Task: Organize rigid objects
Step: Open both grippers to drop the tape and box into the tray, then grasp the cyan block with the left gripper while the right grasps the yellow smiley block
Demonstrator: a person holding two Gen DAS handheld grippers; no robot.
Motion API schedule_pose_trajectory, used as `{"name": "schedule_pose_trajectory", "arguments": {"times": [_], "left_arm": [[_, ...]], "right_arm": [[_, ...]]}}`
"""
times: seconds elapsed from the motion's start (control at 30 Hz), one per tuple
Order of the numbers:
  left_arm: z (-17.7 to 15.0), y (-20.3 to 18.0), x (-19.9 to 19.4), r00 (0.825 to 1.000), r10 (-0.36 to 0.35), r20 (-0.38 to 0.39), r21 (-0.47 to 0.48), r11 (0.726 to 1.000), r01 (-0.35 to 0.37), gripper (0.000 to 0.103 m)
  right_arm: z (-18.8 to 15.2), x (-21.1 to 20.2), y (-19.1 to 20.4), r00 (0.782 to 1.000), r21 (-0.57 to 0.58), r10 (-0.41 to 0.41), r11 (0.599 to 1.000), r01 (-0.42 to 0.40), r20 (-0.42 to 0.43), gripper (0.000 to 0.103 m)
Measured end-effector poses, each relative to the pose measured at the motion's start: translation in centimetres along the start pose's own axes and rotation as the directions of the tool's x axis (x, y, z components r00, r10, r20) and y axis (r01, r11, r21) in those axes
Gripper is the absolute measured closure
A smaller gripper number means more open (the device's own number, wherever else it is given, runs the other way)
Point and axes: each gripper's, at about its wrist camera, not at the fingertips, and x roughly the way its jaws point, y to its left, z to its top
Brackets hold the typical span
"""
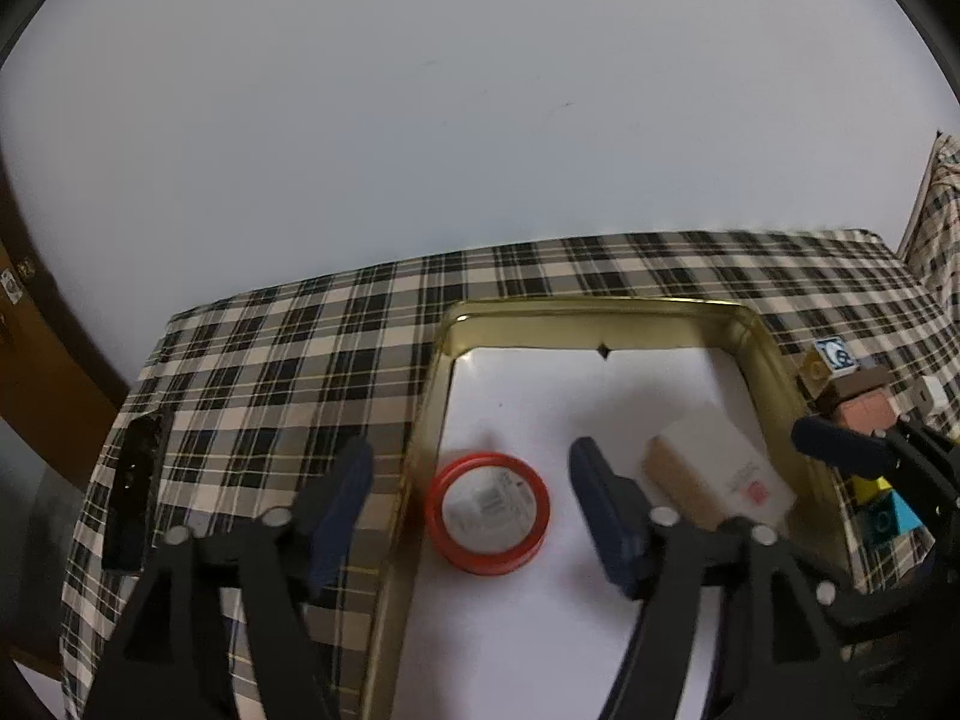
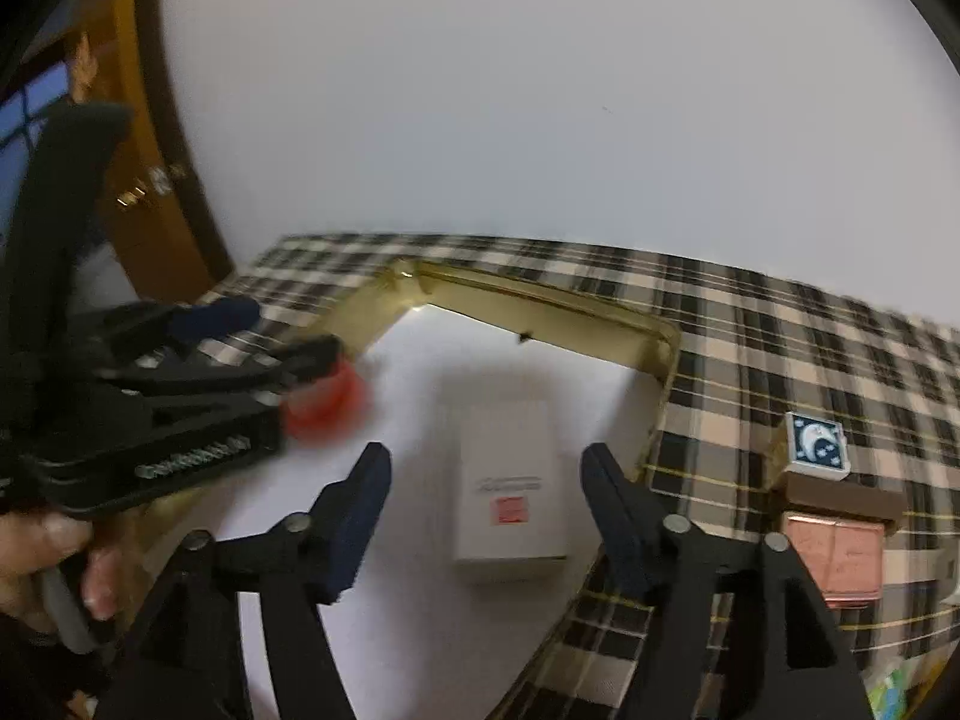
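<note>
A gold-rimmed tin tray [image 1: 606, 309] with a white floor lies on the plaid cloth. In it lie a round red tin [image 1: 487, 511] and a white box [image 1: 720, 471] with a red stamp. My left gripper [image 1: 471, 504] is open, its fingers either side of the red tin and just above it. My right gripper [image 2: 480, 495] is open above the white box [image 2: 510, 498]. In the right wrist view the left gripper [image 2: 264, 336] sits over the blurred red tin [image 2: 327, 405].
Right of the tray stand a pink cube with a brown lid [image 2: 837, 552], a small blue moon cube [image 2: 816, 441], and yellow and cyan blocks [image 1: 888, 510]. A black remote-like object [image 1: 135, 486] lies at the cloth's left edge. A white wall is behind.
</note>
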Motion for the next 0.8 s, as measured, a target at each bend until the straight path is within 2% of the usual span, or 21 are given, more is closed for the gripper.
{"name": "schedule_pose_trajectory", "arguments": {"times": [0.07,0.13,0.17,0.27,0.4,0.5,0.6,0.63,0.8], "left_arm": [[-0.5,-0.1,-1.3,0.998,0.032,0.049,-0.006,0.999,-0.032,0.021],[-1.0,-0.1,-3.2,0.992,0.042,0.116,-0.034,0.999,-0.038,0.005],[-1.2,-0.2,-3.9,0.99,0.04,0.139,-0.045,0.998,-0.034,0.003],[-2.3,-1.5,-6.3,0.98,0.002,0.199,-0.059,0.998,0.01,0.002],[-3.9,-4.8,-8.0,0.97,-0.09,0.224,-0.03,0.995,0.1,0.002],[-4.9,-7.9,-8.6,0.963,-0.152,0.223,0.0,0.988,0.156,0.002],[-5.7,-11.6,-8.6,0.959,-0.192,0.209,0.06,0.981,0.183,0.002],[-5.7,-12.6,-8.5,0.958,-0.202,0.202,0.076,0.979,0.19,0.002],[-5.7,-17.8,-7.6,0.958,-0.242,0.156,0.152,0.964,0.219,0.005]], "right_arm": [[-0.7,-1.1,0.3,1.0,-0.026,-0.006,1.0,0.006,0.014,0.032],[-1.5,-2.8,0.7,0.999,-0.064,-0.015,0.998,0.018,0.038,0.031],[-2.1,-3.8,0.7,0.999,-0.079,-0.019,0.997,0.022,0.047,0.031],[-3.8,-6.9,-0.2,0.996,-0.1,-0.035,0.994,0.043,0.08,0.031],[-6.4,-11.3,-2.8,0.984,-0.073,-0.108,0.99,0.119,0.143,0.027],[-8.4,-14.2,-5.3,0.968,-0.022,-0.179,0.982,0.186,0.178,0.026],[-10.6,-17.1,-8.1,0.941,0.041,-0.271,0.962,0.269,0.2,0.026],[-11.4,-17.9,-9.5,0.93,0.075,-0.308,0.951,0.299,0.2,0.026],[-13.1,-19.7,-14.3,0.901,0.188,-0.4,0.91,0.37,0.168,0.026]]}}
